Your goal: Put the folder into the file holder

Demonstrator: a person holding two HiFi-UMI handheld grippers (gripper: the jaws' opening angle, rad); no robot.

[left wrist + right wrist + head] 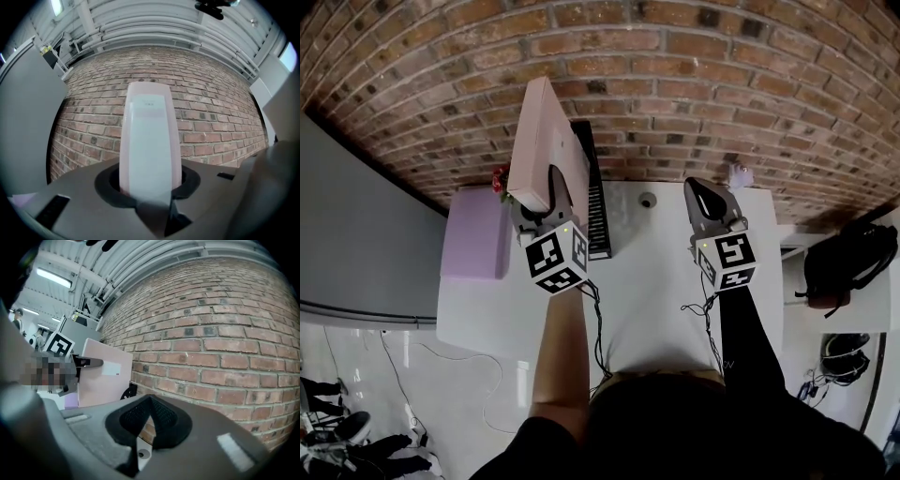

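One pink folder (539, 141) stands upright, clamped between the jaws of the left gripper (555, 187). It is just left of the black file holder (598, 202), at the far side of the white table (656, 300). The right gripper (705, 192) is closed on nothing, well to the right. Status: the folder is gripped and alongside the holder. Remaining: align it with a slot, insert, release.
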